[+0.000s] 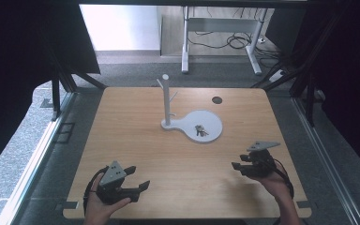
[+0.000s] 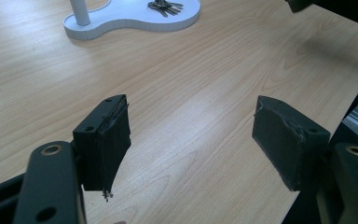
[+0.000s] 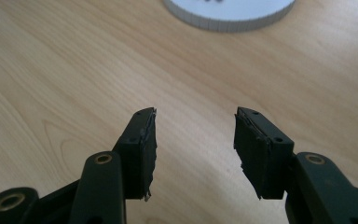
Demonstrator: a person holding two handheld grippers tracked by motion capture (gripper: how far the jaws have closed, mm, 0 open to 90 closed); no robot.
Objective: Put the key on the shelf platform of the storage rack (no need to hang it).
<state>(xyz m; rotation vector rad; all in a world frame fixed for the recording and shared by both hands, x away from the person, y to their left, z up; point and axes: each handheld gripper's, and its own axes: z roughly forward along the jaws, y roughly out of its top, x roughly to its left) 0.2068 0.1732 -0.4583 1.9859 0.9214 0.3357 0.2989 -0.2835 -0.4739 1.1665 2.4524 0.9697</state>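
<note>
Both tongs, left (image 1: 137, 177) and right (image 1: 238, 161), hover spread above the table (image 1: 136, 140).

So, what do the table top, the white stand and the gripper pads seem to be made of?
Table top: wood or wood-look laminate, with visible grain. White stand: probably matte plastic; its rim looks ridged. Pads: dark foam or rubber, with frayed edges.

Overhead and claw cameras share the white stand (image 1: 193, 125).
</note>
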